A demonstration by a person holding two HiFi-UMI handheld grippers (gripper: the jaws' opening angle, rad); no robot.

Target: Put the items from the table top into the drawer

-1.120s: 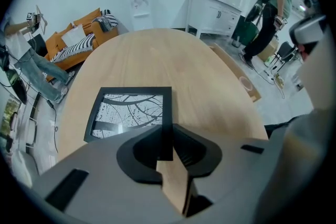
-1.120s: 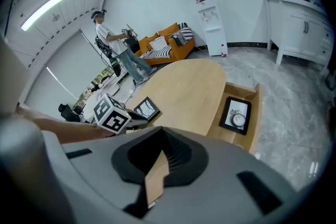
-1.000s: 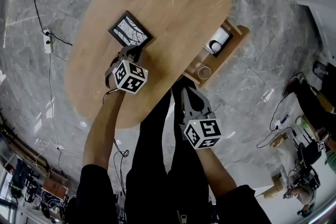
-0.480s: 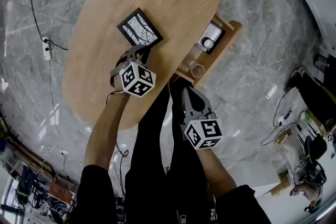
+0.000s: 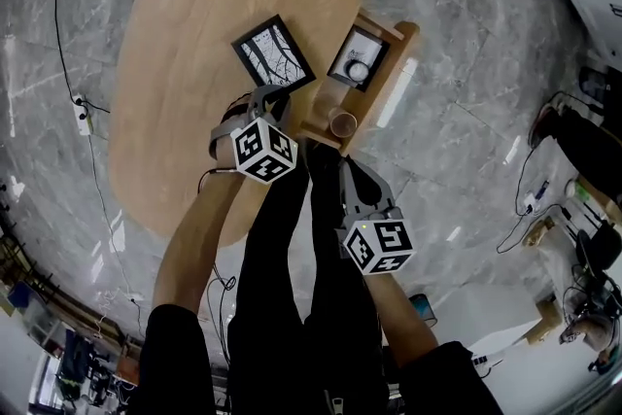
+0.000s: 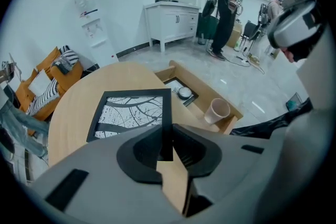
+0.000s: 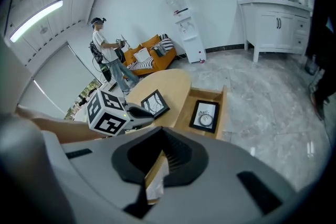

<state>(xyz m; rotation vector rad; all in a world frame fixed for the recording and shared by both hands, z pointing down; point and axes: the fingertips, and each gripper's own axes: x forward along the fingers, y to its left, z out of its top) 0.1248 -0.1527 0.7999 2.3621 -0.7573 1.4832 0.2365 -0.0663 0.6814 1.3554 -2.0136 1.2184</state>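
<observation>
The left gripper (image 6: 167, 136) has its jaws clamped on the near corner of the black-framed leaf-print picture (image 5: 274, 53), at the drawer-side edge of the oval wooden table (image 5: 214, 5). The open wooden drawer (image 5: 404, 36) just beside it holds a pale paper cup (image 5: 342, 124) and a black-framed white dial (image 5: 358, 60), with bare floor between them. The right gripper (image 5: 345, 168) is near the cup end, its jaws slightly apart and empty.

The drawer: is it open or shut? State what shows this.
Open: the drawer juts out from the table edge, exposing a cup and a framed item inside.
</observation>
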